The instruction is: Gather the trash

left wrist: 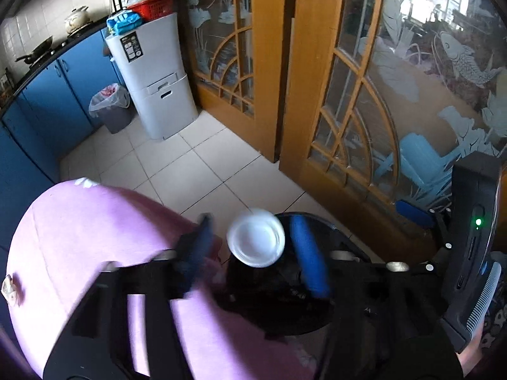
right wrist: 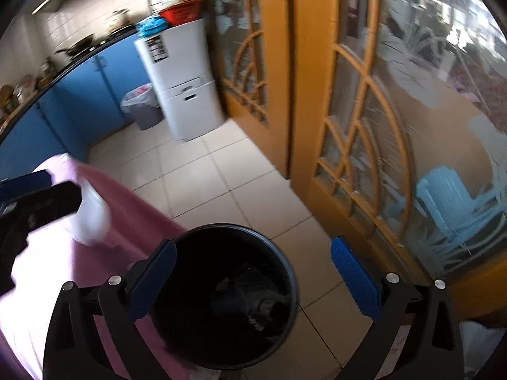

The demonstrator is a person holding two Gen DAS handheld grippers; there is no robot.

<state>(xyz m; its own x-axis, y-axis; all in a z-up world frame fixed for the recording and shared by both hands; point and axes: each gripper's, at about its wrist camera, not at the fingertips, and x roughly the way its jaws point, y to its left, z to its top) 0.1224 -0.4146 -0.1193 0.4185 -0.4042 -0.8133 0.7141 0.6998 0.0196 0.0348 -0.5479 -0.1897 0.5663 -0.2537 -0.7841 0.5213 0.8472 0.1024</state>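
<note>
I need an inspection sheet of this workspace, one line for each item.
Surface: table under pink cloth, beige tiled floor.
Job's things: white cup between the open left gripper fingers, above black bin; pads appear clear of it.
Clutter: scrap on cloth edge.
Grippers: right gripper open, empty, over the bin.
Cables: nothing seen.
Surroundings: blue cabinets, white storage unit, lined grey bin, wooden glass doors.
</note>
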